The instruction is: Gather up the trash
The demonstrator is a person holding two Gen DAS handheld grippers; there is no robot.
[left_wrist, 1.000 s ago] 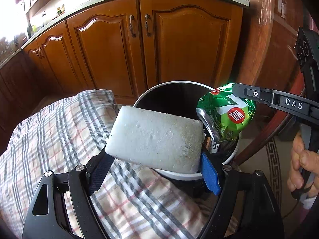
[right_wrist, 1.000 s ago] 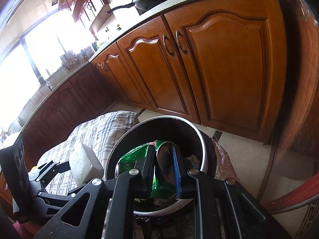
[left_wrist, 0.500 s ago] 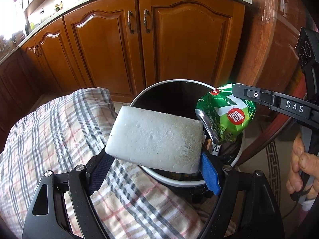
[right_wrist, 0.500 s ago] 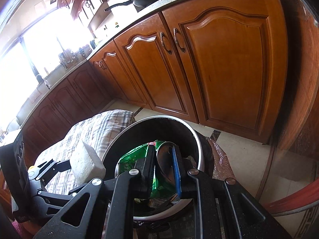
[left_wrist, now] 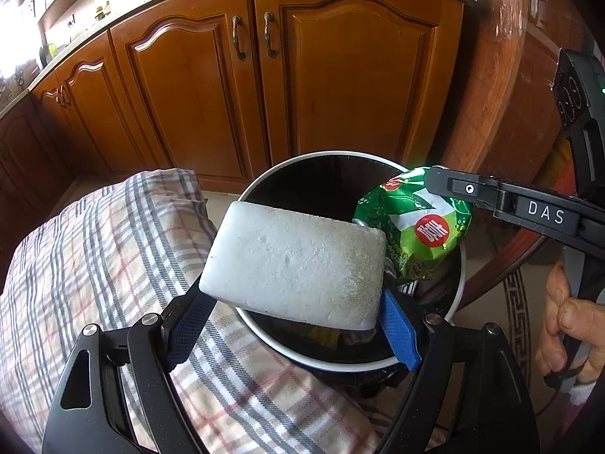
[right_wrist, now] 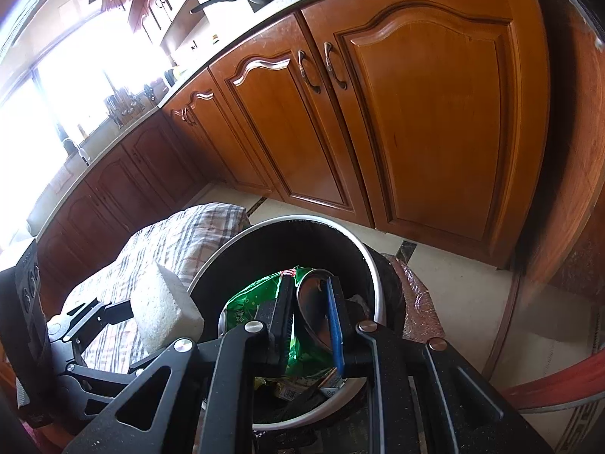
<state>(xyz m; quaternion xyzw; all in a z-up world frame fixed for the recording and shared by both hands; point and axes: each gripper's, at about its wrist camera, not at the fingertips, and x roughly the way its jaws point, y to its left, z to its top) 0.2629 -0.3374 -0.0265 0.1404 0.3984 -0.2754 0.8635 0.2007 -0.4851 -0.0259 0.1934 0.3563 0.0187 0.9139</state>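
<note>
— Where does the trash stand?
— A crushed green can (left_wrist: 416, 227) is pinched in the right hand-held gripper (right_wrist: 308, 321), jaws narrow, hanging over the open bin (left_wrist: 459, 283). A white foam block (left_wrist: 295, 261) sits between the pads of the left hand-held gripper (left_wrist: 291, 317), whose jaws are opening; it overhangs the bin's near rim

— Surroundings?
— A checked cloth (left_wrist: 94, 265) lies left of the bin; wooden cabinets (left_wrist: 340, 87) behind

left gripper (left_wrist: 291, 325): black frame | silver screws | blue fingers (left_wrist: 401, 336) | "DAS" lettering, seemingly white
</note>
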